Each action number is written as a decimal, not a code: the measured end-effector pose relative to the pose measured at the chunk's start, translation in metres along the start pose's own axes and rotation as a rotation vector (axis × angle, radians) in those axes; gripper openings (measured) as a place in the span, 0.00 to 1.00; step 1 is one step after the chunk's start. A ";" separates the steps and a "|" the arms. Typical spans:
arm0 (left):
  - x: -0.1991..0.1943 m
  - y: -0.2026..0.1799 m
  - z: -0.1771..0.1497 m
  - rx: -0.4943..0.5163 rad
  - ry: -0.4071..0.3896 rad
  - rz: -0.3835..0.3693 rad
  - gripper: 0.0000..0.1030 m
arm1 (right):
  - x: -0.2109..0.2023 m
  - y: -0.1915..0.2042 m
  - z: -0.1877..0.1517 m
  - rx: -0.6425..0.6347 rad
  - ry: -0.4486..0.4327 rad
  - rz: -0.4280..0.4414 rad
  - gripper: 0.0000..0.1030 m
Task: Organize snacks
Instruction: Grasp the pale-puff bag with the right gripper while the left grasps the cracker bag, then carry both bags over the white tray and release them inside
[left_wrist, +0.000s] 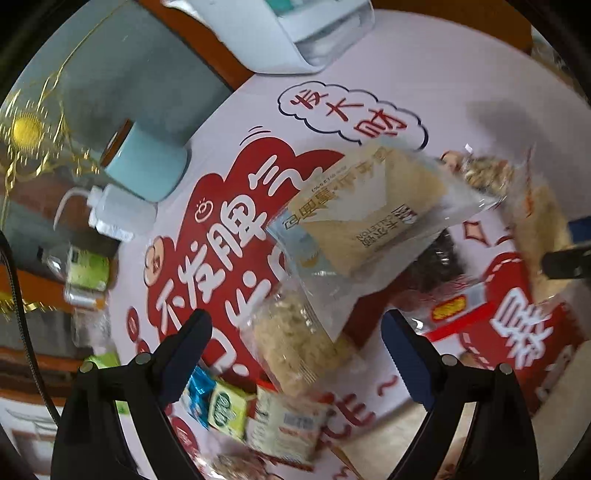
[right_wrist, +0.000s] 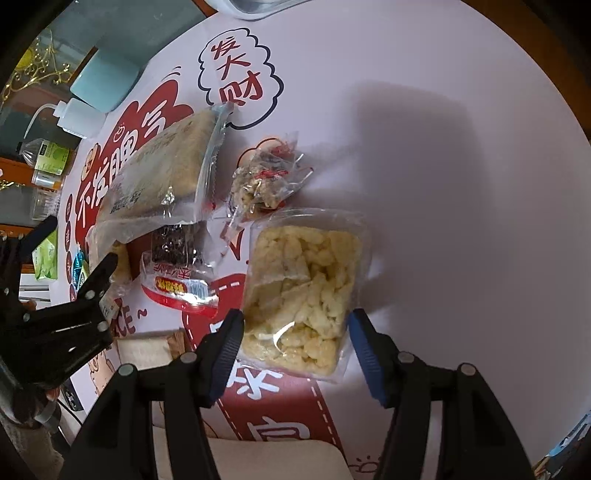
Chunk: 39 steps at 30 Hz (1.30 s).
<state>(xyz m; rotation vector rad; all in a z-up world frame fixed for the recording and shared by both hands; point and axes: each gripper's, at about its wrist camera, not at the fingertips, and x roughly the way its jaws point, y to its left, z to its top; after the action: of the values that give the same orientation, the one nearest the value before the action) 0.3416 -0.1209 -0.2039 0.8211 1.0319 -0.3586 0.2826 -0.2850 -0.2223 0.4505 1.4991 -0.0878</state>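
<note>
Snack packets lie on a white mat with red print (right_wrist: 443, 184). My right gripper (right_wrist: 295, 332) is open, its jaws on either side of the near end of a clear pack of pale puffed rice cake (right_wrist: 306, 288). My left gripper (left_wrist: 295, 332) is open over a crumbly rice-bar packet (left_wrist: 295, 339), above the mat. A large bread packet (left_wrist: 369, 214) (right_wrist: 162, 173) lies on the pile. A dark snack in a red-ended wrapper (right_wrist: 177, 266) (left_wrist: 461, 306) and a small mixed-nut bag (right_wrist: 266, 177) lie beside it.
A green box (left_wrist: 225, 406), a blue packet (left_wrist: 197, 391) and a white packet (left_wrist: 284, 424) lie near my left gripper. A teal cup (left_wrist: 147, 166), a white squeeze bottle (left_wrist: 118, 214) and a white appliance (left_wrist: 295, 33) stand at the mat's far edge.
</note>
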 end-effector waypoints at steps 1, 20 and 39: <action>0.005 -0.004 0.002 0.025 -0.002 0.029 0.90 | 0.001 0.001 0.001 -0.005 0.005 -0.007 0.61; 0.037 -0.049 0.024 0.233 -0.043 0.119 0.13 | 0.013 0.005 0.005 -0.050 0.002 -0.010 0.59; -0.074 0.008 -0.007 -0.081 -0.150 -0.045 0.07 | -0.069 0.025 -0.038 -0.148 -0.200 0.063 0.58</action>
<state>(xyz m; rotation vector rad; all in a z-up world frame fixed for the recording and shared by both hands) 0.3061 -0.1176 -0.1384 0.6884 0.9202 -0.4078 0.2498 -0.2639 -0.1500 0.3585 1.2842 0.0278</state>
